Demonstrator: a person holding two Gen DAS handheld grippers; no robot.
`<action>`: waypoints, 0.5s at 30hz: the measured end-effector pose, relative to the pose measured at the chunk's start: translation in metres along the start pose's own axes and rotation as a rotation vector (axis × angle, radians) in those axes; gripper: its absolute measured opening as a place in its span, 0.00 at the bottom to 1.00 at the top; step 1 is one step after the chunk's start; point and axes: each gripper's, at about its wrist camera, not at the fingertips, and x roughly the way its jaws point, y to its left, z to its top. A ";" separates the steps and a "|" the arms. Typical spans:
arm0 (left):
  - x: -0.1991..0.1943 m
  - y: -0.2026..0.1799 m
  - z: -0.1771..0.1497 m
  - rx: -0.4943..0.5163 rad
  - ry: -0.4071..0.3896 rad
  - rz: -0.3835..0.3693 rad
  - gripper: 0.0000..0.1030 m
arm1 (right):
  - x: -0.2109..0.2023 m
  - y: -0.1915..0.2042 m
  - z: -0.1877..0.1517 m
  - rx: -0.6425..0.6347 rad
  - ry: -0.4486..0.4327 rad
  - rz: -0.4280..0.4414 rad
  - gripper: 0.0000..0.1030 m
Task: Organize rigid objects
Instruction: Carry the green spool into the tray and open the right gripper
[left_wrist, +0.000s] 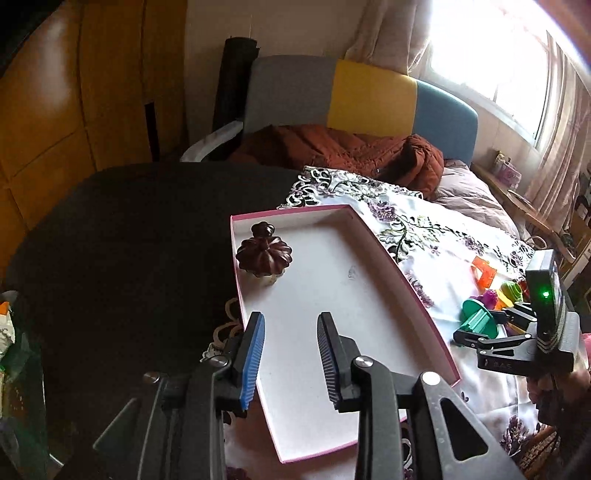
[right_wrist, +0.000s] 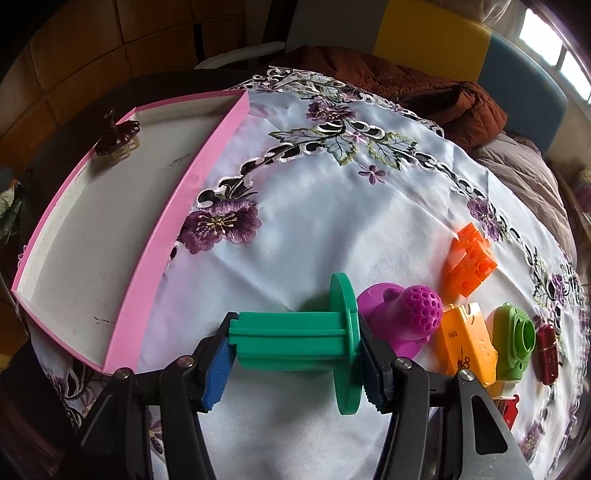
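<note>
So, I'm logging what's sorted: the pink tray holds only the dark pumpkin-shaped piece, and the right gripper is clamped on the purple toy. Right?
Not quite. The right gripper is clamped on the green spool, not the purple toy, as the right wrist view shows. The rest stands.

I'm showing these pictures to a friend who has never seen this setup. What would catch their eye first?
Probably the green spool clamped between the right gripper pads, low in the right wrist view, beside a row of bright plastic toys on the flowered cloth. Next, the pink-rimmed box, holding only a dark brown ornament in its far corner, under the empty left gripper.
</note>
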 end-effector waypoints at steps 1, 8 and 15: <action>-0.001 0.000 0.000 -0.001 0.000 -0.002 0.28 | 0.000 0.000 0.000 0.004 0.001 0.002 0.58; -0.003 0.002 -0.004 -0.011 0.007 -0.008 0.28 | 0.007 -0.007 -0.002 0.054 0.036 0.041 0.58; -0.002 0.010 -0.007 -0.034 0.011 -0.008 0.28 | 0.007 -0.002 -0.003 0.019 0.016 0.014 0.58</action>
